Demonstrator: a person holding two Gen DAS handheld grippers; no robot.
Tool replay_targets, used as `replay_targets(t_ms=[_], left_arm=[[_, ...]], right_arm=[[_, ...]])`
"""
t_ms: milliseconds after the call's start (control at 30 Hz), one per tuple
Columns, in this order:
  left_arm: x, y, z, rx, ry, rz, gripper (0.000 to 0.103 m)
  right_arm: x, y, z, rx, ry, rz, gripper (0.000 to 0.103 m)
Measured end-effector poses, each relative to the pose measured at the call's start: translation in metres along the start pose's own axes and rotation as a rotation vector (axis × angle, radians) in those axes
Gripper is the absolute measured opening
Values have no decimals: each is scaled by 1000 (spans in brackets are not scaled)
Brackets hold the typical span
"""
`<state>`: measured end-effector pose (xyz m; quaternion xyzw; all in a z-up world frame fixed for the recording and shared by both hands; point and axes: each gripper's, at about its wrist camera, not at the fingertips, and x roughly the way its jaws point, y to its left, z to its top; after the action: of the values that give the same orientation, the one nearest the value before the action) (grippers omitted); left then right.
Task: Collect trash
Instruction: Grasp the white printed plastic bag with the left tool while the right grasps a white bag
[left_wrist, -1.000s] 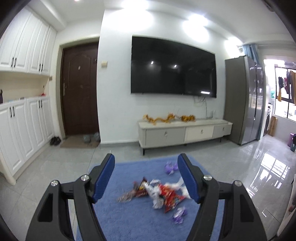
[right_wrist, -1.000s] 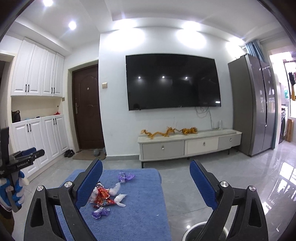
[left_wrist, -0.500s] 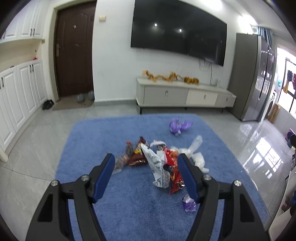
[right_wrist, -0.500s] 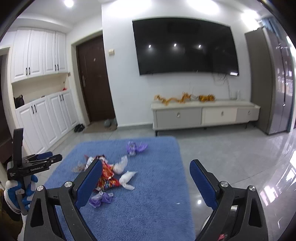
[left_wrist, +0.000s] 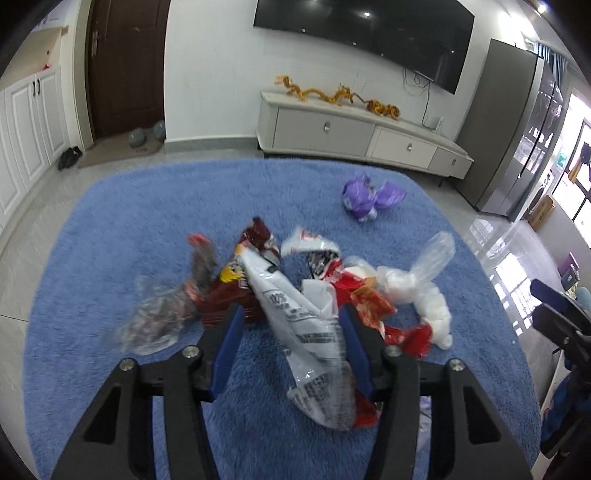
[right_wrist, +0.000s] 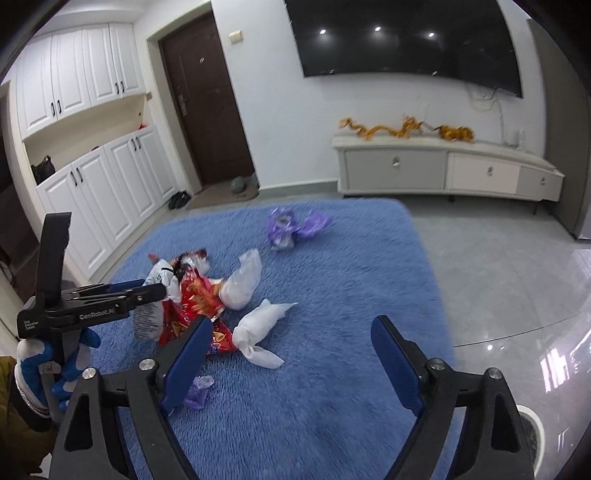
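A pile of trash lies on a blue rug (left_wrist: 110, 221): a silver-white printed wrapper (left_wrist: 295, 314), red snack bags (left_wrist: 369, 299), a clear plastic bag (left_wrist: 421, 273) and a clear wrapper (left_wrist: 159, 317). A purple wrapper (left_wrist: 371, 197) lies apart, farther back. My left gripper (left_wrist: 291, 325) is open, low over the pile, with the silver-white wrapper between its jaws. My right gripper (right_wrist: 291, 336) is open and empty above the rug, right of the pile (right_wrist: 199, 295). The left gripper also shows in the right wrist view (right_wrist: 147, 291).
A white TV cabinet (left_wrist: 354, 133) stands against the far wall under a TV. White cupboards (right_wrist: 103, 184) line the left wall beside a dark door. Grey tiled floor (right_wrist: 498, 266) surrounds the rug. A round white bin rim (right_wrist: 532, 424) shows at the lower right.
Both grippers have tilted down and moved closer to the rug. The left gripper has come down over the trash pile, and the silver-white wrapper now lies between its jaws.
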<state>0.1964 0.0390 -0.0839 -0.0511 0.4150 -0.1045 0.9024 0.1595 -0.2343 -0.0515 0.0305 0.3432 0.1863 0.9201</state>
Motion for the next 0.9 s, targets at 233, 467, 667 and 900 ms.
replay_targets(t_ms=[233,467,667,900], left_arm=[[7,0,-7,13,-4,-54,41],[4,3,-11,3,-8,-75,36],[-10,4,-24,-8,-17,-91,20],[-44,1,-39,16,-53,-80,17]], right_arm=[[55,7,-3,21,85,75,72],[86,6,-9,72,159,103,57],[78,3,-12,85,170,121,31],[45,8,-17,91,137,98,27]])
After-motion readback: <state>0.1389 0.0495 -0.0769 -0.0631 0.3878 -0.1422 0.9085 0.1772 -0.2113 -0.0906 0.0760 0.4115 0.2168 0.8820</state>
